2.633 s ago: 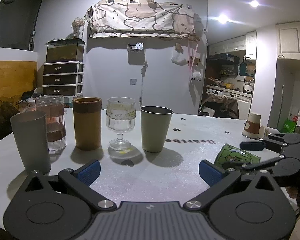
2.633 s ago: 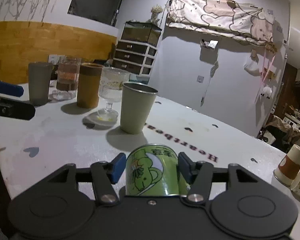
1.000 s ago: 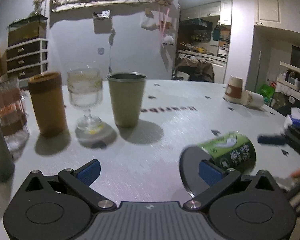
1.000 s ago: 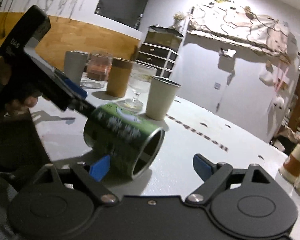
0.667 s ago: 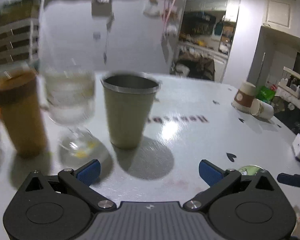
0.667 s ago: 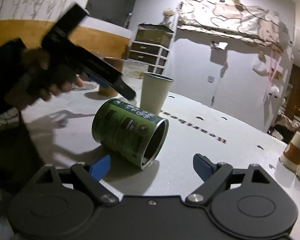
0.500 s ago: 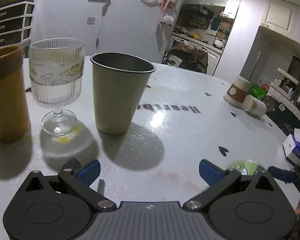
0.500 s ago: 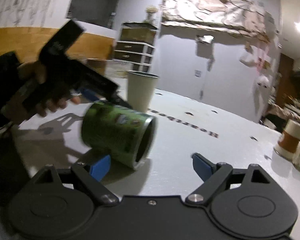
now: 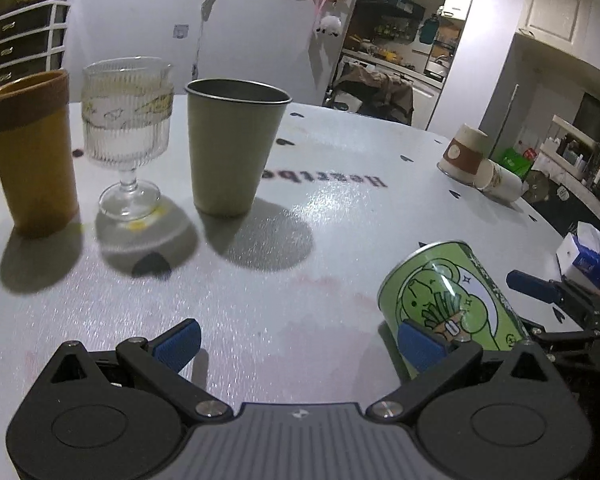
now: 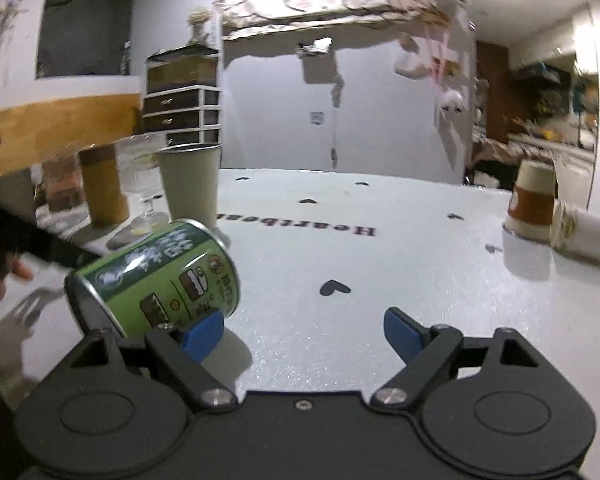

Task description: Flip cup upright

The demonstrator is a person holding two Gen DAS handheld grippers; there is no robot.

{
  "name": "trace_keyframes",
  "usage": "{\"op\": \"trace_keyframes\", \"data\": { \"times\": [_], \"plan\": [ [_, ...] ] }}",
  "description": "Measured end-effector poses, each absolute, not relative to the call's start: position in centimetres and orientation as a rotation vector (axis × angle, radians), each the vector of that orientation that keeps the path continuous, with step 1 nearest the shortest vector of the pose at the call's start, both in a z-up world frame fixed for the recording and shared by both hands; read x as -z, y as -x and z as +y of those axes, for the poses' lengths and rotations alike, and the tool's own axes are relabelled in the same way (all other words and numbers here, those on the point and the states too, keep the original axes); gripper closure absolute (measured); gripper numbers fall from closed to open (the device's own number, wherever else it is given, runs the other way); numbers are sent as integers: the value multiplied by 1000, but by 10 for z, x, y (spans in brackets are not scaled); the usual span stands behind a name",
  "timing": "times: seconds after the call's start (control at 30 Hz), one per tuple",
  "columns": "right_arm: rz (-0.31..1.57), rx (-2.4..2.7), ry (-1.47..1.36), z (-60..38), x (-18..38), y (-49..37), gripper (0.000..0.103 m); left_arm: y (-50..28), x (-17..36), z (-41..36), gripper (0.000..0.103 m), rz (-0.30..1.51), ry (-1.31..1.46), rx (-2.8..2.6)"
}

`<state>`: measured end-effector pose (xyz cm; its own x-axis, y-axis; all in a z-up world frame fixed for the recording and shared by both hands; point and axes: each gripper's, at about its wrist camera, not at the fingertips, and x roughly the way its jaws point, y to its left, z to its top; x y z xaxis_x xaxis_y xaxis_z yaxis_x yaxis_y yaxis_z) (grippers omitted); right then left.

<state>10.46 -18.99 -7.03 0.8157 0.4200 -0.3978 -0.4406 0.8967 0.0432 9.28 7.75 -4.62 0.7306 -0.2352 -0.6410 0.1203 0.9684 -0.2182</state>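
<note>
One green cup (image 9: 448, 300) lies tilted on the table (image 9: 340, 216), with three upright cups, one goblet and two paper cups beyond. It sits at two o'clock beside the wide-open, empty left gripper (image 9: 298, 338) and at ten o'clock of the equally open, empty right gripper (image 10: 302, 334).

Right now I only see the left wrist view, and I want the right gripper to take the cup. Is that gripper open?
Observer: Yes, the right gripper is open, with nothing in its grip.
Operator: Is the cup lined up with it?
Observer: No. The cup is tilted and sits left of its left finger, outside the jaws.
Operator: What is straight ahead of it?
Observer: Table with a heart mark. Two paper cups stand far right.
</note>
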Motion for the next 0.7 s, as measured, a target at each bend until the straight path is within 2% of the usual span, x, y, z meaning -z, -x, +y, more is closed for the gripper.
{"op": "trace_keyframes", "data": {
  "times": [0.37, 0.7],
  "plan": [
    [420, -445, -116, -210, 59, -91, 16, -111, 17, 63, 10, 781, 404, 285],
    [431, -498, -133, -204, 59, -81, 16, -156, 33, 23, 20, 934, 438, 313]
  ]
}}
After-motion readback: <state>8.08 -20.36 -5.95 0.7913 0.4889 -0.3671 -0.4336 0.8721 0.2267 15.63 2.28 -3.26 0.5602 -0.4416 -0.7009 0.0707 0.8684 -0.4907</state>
